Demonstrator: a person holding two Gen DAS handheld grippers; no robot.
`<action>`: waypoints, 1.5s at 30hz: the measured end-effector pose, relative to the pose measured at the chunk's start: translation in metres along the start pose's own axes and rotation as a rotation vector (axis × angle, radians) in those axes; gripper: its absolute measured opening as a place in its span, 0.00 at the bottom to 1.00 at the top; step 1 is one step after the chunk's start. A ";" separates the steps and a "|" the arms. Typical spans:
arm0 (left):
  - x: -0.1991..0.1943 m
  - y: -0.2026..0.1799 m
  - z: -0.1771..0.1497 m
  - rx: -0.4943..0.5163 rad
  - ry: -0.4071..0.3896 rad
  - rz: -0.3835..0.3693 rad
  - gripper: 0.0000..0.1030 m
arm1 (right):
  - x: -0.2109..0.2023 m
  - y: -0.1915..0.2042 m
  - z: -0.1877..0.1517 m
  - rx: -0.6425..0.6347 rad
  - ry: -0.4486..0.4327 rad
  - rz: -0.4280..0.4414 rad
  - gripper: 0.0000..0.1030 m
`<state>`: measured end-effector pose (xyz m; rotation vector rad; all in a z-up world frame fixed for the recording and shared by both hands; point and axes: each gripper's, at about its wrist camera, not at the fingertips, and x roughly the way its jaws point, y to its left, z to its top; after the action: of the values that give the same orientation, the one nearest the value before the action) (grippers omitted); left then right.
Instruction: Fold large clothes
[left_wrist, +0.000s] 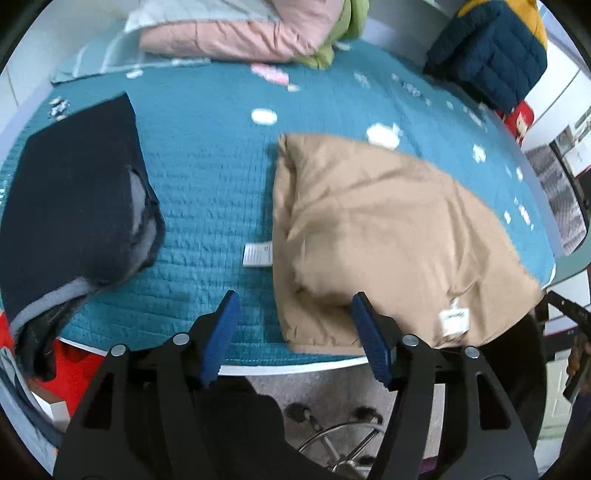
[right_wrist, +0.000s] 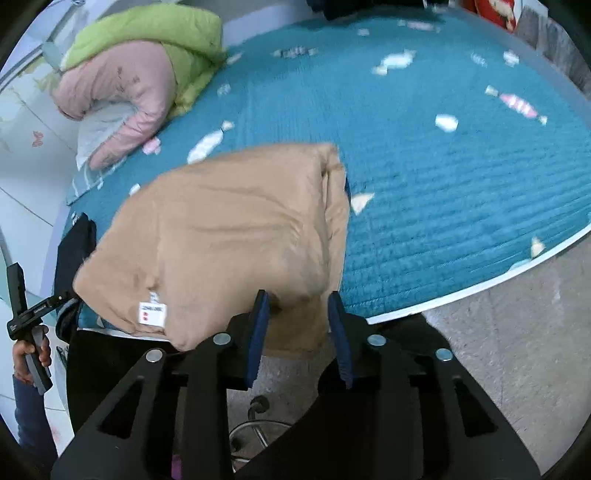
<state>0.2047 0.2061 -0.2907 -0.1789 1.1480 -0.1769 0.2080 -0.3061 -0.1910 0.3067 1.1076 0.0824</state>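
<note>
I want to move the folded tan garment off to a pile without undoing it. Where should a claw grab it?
Take the tan garment by its near edge, the one overhanging the blue quilt, coming from the front. The layers bunch thickly there, so one pinch likely catches them all. The right claw is open, with that edge between its fingers; the left claw, also open, sits at the near left corner.

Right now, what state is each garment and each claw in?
Tan garment: folded into a compact bundle, lying at the bed's near edge, a white label showing.
Dark garment: folded, lying flat on the teal quilt.
Pink jacket: heaped, unfolded.
Green jacket: heaped behind the pink one.
Left claw: open, empty.
Right claw: open, at the tan garment's edge.
</note>
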 end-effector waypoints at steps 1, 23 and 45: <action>-0.003 -0.005 0.003 0.003 -0.014 0.002 0.62 | -0.003 0.004 0.003 0.000 -0.019 0.013 0.32; 0.114 -0.032 0.020 -0.039 0.220 0.013 0.68 | 0.155 0.000 -0.009 0.132 0.302 -0.095 0.00; 0.087 0.046 0.002 -0.356 0.135 -0.099 0.76 | 0.231 0.148 0.124 0.106 0.268 0.087 0.01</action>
<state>0.2435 0.2306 -0.3775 -0.5462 1.3001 -0.0706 0.4346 -0.1395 -0.2986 0.4482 1.3668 0.1453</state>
